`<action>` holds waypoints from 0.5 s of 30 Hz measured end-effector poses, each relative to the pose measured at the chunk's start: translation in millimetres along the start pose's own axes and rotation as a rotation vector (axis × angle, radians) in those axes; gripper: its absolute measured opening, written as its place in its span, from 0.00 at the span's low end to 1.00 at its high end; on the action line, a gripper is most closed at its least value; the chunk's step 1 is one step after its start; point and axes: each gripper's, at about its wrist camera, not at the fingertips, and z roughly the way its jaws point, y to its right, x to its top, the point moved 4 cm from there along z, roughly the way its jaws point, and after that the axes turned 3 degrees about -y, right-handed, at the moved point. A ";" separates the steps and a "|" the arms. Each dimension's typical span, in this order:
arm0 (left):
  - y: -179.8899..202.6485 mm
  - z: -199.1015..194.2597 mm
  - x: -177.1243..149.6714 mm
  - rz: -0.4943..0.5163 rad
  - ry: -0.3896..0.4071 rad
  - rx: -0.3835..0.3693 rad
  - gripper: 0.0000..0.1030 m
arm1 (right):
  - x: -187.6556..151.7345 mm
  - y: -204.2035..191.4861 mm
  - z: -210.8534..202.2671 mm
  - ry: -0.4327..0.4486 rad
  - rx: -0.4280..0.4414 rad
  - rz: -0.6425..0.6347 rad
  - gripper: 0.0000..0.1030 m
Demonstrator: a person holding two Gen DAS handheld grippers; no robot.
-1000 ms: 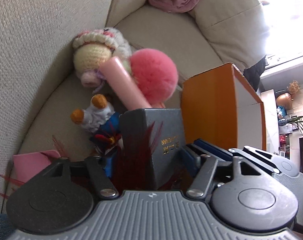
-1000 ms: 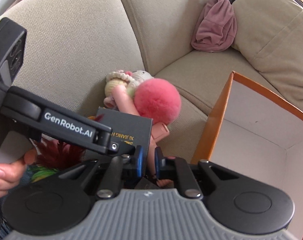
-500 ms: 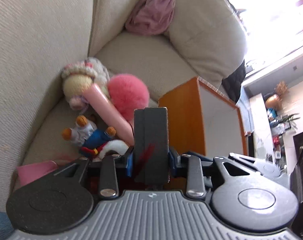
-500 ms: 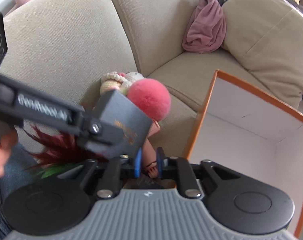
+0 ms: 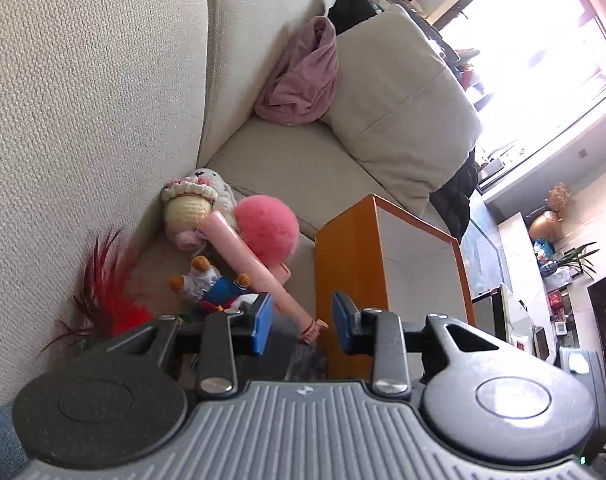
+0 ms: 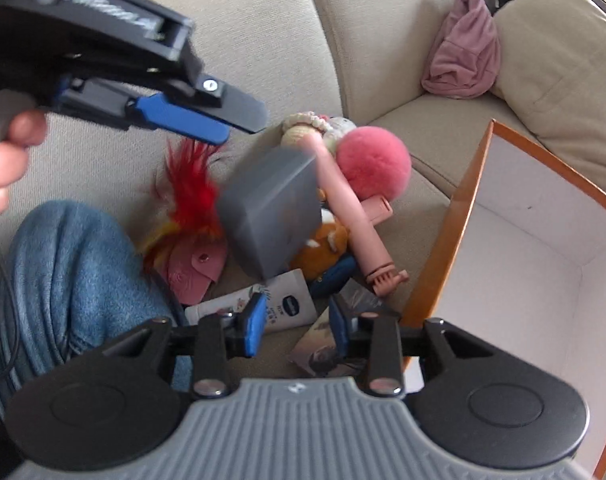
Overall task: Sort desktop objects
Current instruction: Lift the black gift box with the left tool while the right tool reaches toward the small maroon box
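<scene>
A grey box, blurred, is in mid-air over the toy pile on the sofa, free of both grippers. My left gripper is open and empty; in the right wrist view its fingers hang above and left of the box. My right gripper is open and empty, low over a white tube. The orange box with a white inside stands open on the right, and also shows in the left wrist view. A pink pompom, a pink stick, a crochet doll and a red feather toy lie in the pile.
A blue cloth lies at the left, a pink pouch beside it. A booklet lies by the orange box. A mauve garment sits in the sofa corner beside a large cushion. A small duck figure lies near the doll.
My left gripper held the grey box, then opened and lifted; the box has left it and is now in mid-air over the pile. My right gripper has opened.
</scene>
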 end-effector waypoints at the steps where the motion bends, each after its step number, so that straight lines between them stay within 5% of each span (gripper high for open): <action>1: -0.3 -0.4 -1.1 0.007 0.002 0.016 0.36 | -0.2 1.5 0.2 -0.004 -0.008 0.009 0.36; 7: -5.0 8.9 -15.0 0.096 -0.038 0.143 0.37 | 2.3 9.3 6.2 -0.024 -0.042 0.024 0.36; 9: -5.2 10.1 -21.9 0.145 -0.054 0.184 0.53 | 0.9 7.3 7.8 -0.030 -0.036 0.019 0.36; 11: -10.0 11.1 -30.8 0.185 -0.093 0.215 0.58 | -0.9 4.6 11.3 -0.040 -0.030 0.013 0.36; 15: -38.6 16.0 -34.7 0.103 -0.160 0.304 0.58 | -4.1 0.6 17.6 -0.052 -0.022 0.025 0.36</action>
